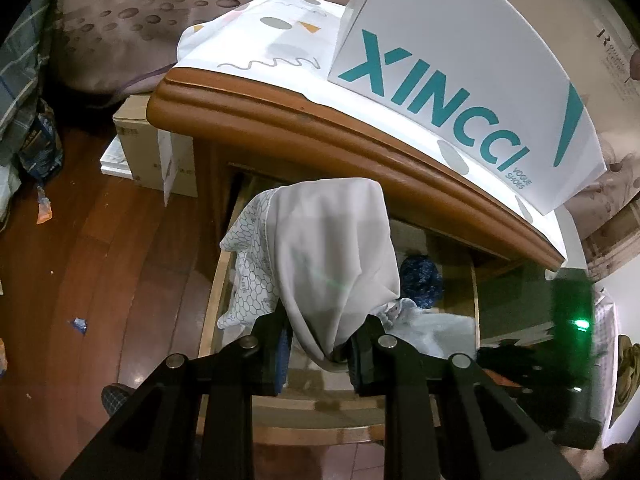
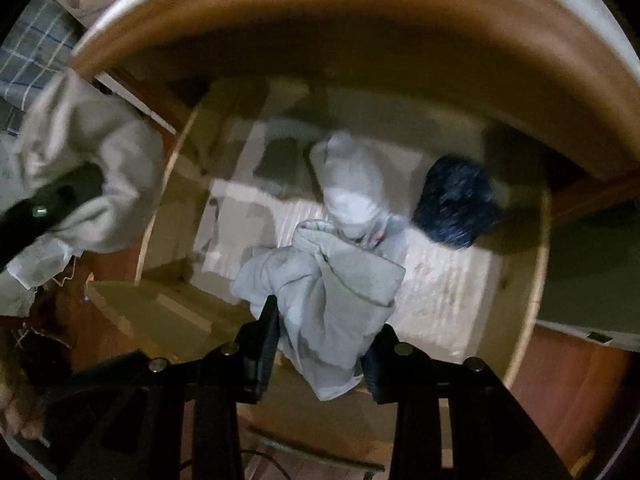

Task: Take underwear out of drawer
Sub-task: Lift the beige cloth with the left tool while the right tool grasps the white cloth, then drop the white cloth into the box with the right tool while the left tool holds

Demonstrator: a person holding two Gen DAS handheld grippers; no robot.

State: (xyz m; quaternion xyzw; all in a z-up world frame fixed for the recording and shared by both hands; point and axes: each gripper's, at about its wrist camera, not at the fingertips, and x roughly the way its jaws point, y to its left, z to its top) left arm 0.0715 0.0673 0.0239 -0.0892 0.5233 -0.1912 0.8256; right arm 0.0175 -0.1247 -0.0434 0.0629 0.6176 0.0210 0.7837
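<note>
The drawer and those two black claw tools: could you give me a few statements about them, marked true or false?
1. The drawer is open. True.
2. The left gripper holds nothing. False: its jaws pinch a white garment.
3. The right gripper grips a pale grey garment. True.
4. A dark blue bundle lies in the drawer. True.
5. The white box sits inside the drawer. False: it stands on top of the cabinet.

Glossy reddish wooden floor point(image 1: 92, 240), brown wooden nightstand point(image 1: 320, 128) with patterned cloth point(image 1: 256, 48), cardboard box point(image 1: 144, 148) beside it.
</note>
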